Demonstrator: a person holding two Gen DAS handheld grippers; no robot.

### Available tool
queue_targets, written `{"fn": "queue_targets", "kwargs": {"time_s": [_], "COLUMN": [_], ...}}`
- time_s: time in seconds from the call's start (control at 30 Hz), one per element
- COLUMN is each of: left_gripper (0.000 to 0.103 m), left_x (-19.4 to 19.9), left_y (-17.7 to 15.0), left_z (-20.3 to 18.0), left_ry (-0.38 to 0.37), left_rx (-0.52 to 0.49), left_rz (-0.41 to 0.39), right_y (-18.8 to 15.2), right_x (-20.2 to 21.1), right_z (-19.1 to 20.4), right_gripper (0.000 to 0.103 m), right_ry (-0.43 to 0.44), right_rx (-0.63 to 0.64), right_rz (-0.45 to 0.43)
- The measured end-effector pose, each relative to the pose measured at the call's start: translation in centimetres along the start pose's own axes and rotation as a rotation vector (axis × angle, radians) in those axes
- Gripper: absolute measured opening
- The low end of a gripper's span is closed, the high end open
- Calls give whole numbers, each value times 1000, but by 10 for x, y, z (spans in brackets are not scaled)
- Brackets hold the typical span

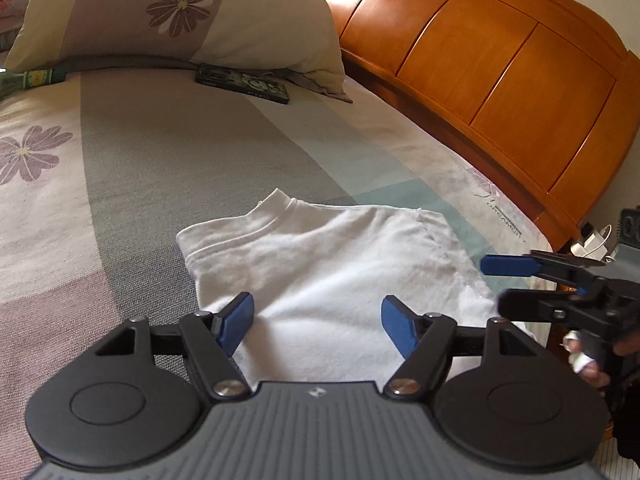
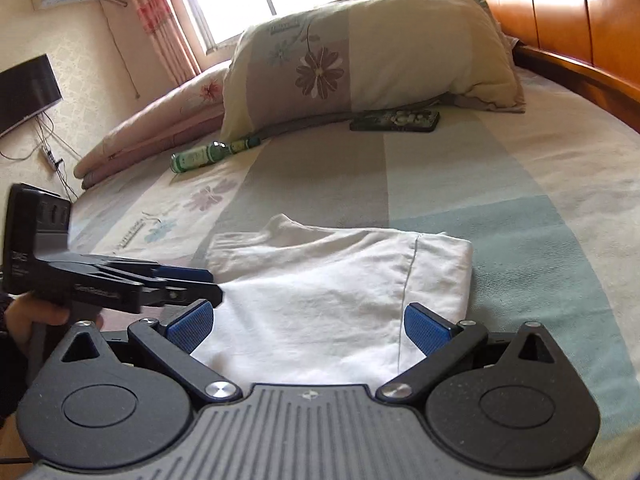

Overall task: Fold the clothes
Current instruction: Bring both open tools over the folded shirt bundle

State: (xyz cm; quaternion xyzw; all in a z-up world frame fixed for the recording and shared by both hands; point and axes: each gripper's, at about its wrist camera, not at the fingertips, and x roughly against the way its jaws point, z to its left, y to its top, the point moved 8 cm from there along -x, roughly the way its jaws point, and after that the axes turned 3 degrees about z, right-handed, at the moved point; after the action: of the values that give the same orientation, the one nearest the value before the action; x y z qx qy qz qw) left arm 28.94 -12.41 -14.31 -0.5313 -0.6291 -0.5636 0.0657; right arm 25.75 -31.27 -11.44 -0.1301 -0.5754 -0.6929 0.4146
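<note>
Folded white shirt (image 1: 332, 280) on bed (image 1: 160, 168), claws apparently empty

The bedsheet (image 1: 400, 136) bears a printed word (too blurred to read).

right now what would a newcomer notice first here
A partly folded white shirt lies on the striped floral bedsheet, collar toward the big flowered pillow. Both open tools hover at its near edge, left tool and right tool. The glossy orange wooden headboard curves along the right.
</note>
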Motion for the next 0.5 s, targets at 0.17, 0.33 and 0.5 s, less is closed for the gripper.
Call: {"fn": "queue_targets", "kwargs": {"time_s": [0.17,0.33,0.5], "left_gripper": [68,71,68], "left_x": [3,-10,-67], "left_y": [10,39,47], "left_z": [-2,-32,-23], "left_ry": [42,-73,32], "left_rx": [-1,-76,-118], "left_rz": [-8,-54,6], "right_y": [-3,-17,-38], "right_x": [-13,20,43], "right_z": [-5,26,40], "right_gripper": [103,103,103], "right_ry": [-100,-102,-106], "right_rx": [68,135,117], "right_rz": [35,6,19]}}
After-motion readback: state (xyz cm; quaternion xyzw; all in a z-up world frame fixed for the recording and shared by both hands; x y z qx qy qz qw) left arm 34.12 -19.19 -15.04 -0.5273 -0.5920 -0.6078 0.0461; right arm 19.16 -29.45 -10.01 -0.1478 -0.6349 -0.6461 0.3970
